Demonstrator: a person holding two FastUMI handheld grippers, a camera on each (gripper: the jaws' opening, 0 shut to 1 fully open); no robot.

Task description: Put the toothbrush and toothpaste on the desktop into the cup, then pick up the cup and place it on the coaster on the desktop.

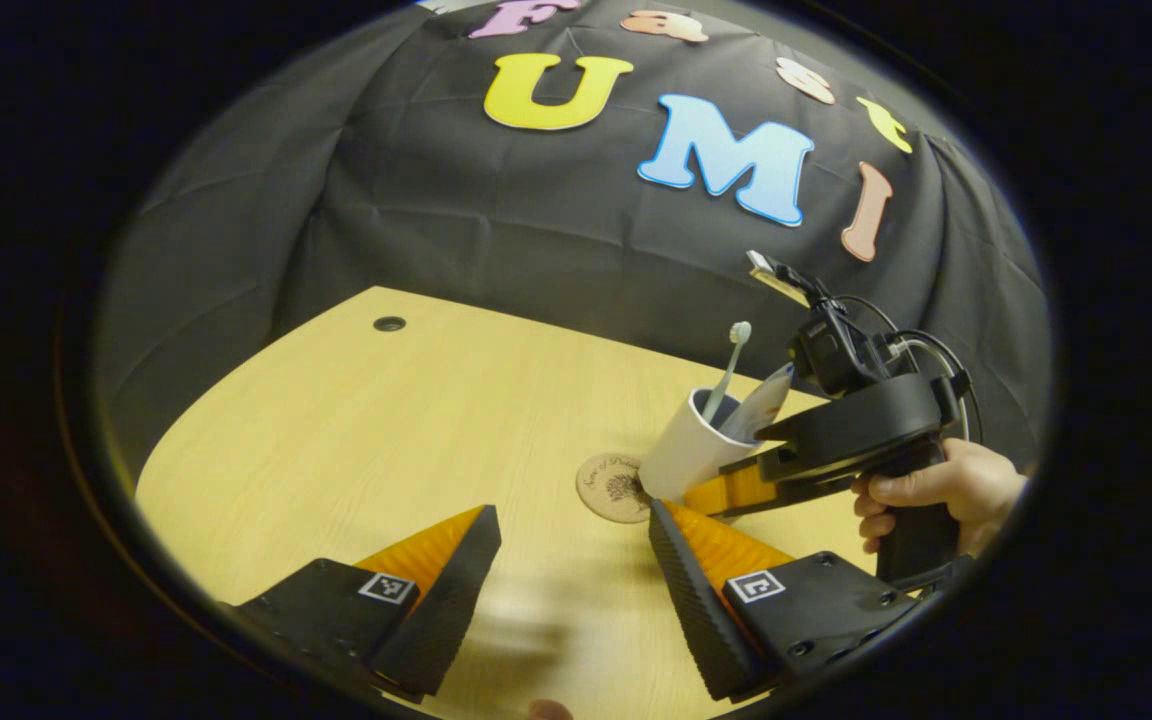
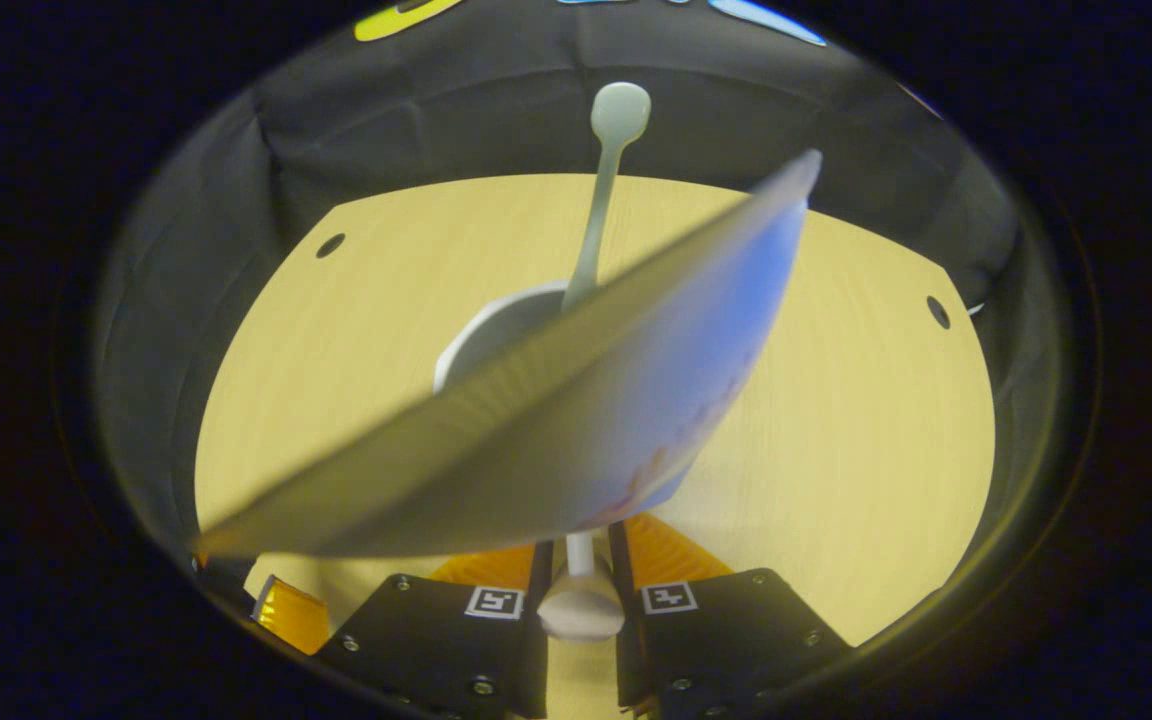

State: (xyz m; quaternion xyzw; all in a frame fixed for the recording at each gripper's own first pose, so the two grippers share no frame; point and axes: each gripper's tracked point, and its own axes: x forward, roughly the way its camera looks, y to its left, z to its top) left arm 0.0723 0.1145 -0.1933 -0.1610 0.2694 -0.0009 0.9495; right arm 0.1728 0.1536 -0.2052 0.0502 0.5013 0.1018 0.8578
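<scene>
Nearest in the left gripper view, the left gripper [image 1: 572, 560] was held low over the tabletop [image 1: 416, 420] with its jaws spread wide and nothing between them, apparently kept clear in reserve while the other hand worked. Just beyond it the round coaster [image 1: 608, 487] lay flat and uncovered, and the white cup [image 1: 684, 455] was seen beside it, tilted and overlapping its far edge; whether the cup was touching the wood could not be told. The cup was gripped by its rim in the right gripper [image 1: 736, 487], carried by a hand [image 1: 946, 490], probably so that the upright contents would not be disturbed. In the right gripper view the jaws were drawn narrow, clamped on the cup's near wall, with the rim seen between them. The toothbrush [image 2: 598, 200] stood in the cup, head uppermost, and the toothpaste [image 2: 576, 420] leaned out across the camera, hiding much of the cup. Both were judged already loaded, with only the setting-down remaining. Nothing was seen on the coaster to obstruct it; farther off lay bare wood, cable holes and the dark cloth wall [image 1: 496, 220]
</scene>
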